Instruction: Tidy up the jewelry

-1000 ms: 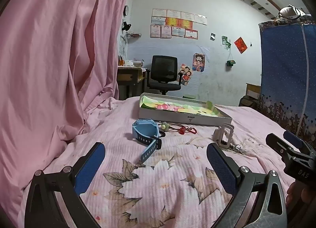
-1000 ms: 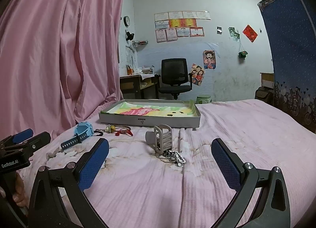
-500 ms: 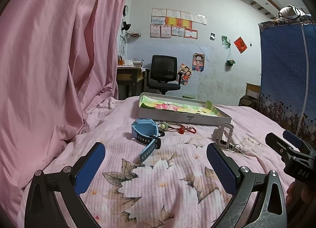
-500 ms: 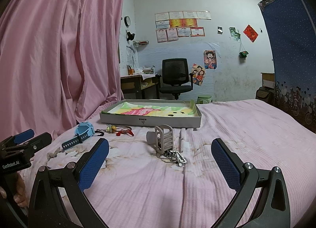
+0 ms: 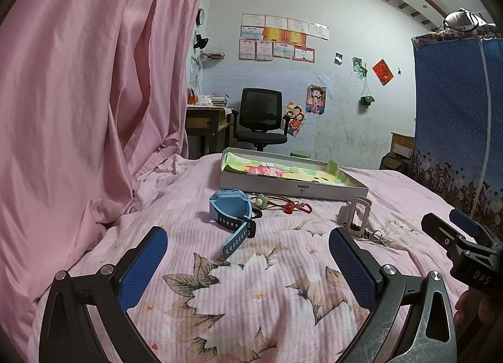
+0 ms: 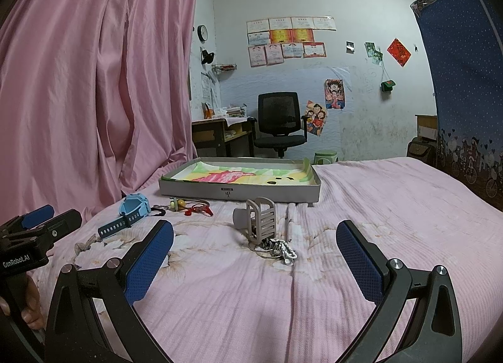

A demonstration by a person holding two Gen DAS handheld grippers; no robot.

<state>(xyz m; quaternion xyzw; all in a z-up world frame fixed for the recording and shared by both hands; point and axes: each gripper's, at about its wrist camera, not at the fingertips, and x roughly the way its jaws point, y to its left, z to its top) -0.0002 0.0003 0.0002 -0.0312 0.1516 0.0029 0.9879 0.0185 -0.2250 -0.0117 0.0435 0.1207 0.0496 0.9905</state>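
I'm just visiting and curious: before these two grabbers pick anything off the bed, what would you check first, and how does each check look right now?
1. Left gripper open and empty: ok.
2. Right gripper open and empty: ok.
3. Blue watch free to lift, directly ahead of the left gripper: ok.
4. Tray has room; nothing but a colourful liner shows inside: ok.
5. Red cord with beads tangled with the watch strap: cannot tell.
6. Grey clip with keyring ahead of the right gripper, unobstructed: ok.
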